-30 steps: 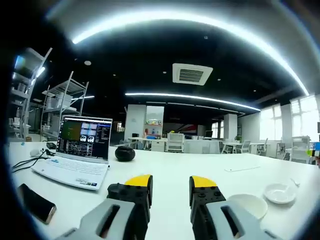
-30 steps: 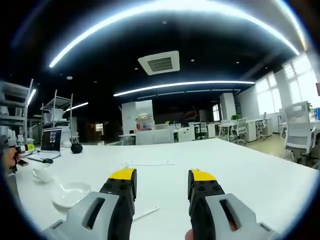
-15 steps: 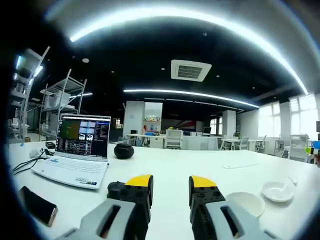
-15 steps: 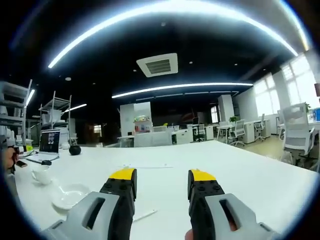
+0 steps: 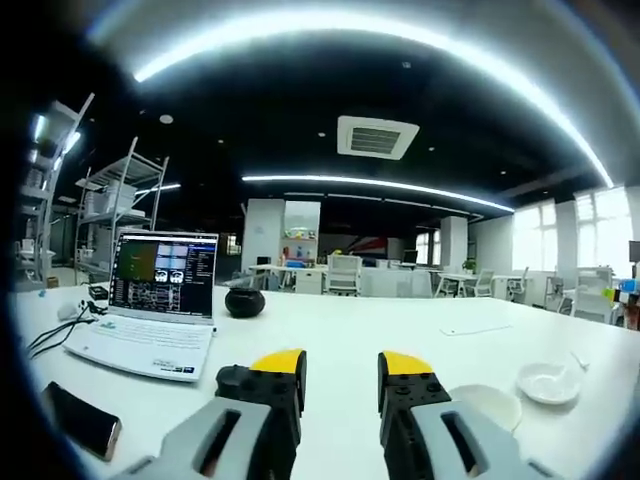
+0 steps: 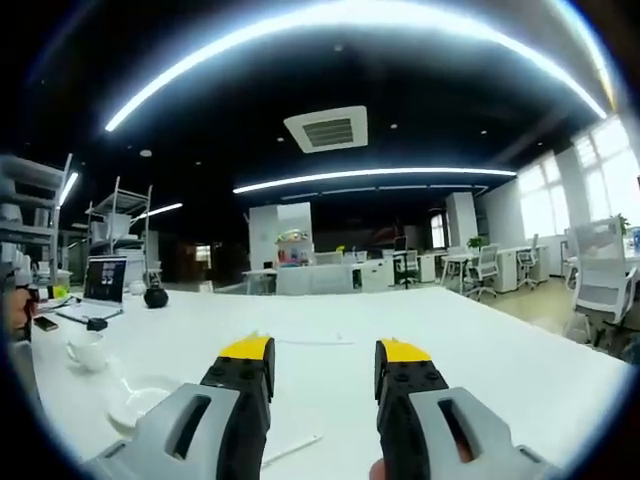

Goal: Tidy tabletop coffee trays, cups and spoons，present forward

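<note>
The right gripper [image 6: 312, 362], jaws spread and empty above the white desk [image 6: 480, 350], would do well to dip toward the round white ceramic saucer [image 6: 140, 402] and white cup [image 6: 87, 350] near the desk's left edge.

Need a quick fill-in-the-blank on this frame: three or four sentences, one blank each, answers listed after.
1. The laptop on the white table has its lid ____.
2. In the right gripper view, the white cup stands ____ the saucer, not on it.
3. Both the left gripper and the right gripper have their jaws ____, holding nothing.
4. The phone lies on the table near the ____.

Missing words: open; beside; open; laptop
</note>
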{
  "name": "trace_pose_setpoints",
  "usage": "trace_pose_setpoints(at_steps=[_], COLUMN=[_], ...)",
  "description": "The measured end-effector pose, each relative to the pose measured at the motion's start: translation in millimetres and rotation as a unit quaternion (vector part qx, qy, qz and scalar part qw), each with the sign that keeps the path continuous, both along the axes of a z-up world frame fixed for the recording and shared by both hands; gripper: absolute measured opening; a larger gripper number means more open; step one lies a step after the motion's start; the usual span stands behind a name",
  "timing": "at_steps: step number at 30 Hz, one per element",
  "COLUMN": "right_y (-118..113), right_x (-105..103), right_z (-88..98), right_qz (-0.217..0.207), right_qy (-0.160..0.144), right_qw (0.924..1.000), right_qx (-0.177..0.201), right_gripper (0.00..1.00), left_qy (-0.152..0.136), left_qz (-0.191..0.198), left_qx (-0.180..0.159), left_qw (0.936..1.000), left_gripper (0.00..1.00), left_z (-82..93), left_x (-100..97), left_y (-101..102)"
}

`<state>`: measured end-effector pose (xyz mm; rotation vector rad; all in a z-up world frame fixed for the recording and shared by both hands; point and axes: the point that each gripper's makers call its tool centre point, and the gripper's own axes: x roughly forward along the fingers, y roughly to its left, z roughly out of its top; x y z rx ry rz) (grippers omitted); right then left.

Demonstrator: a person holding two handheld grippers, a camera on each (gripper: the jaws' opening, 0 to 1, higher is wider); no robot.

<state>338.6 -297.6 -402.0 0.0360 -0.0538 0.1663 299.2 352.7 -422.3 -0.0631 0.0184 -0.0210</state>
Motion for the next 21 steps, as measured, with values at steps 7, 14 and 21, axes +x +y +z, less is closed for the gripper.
trace_pose_setpoints(at_steps=[7, 14, 21], right_y=[20, 60, 109], right_x=[11, 27, 43], right_z=[25.2, 56.8, 75.9], right_qz=[0.029, 0.084, 0.158], right_qy=[-0.008, -0.013, 0.01], right_qw=[0.9992, 0.9952, 0.9871], right_qx=[-0.026, -0.048, -0.025], right_gripper=[0.4, 0.39, 0.37], left_qy=[0.017, 0.037, 0.042], left_qz=[-0.022, -0.046, -0.049], left_qx=[0.015, 0.034, 0.03], left_qw=[0.9995, 0.9977, 0.9974], left_gripper=[0.31, 0.31, 0.3], left_z=[11.9, 25.8, 41.1], left_x=[3.0, 2.4, 2.7], left_y=[-7, -18, -17])
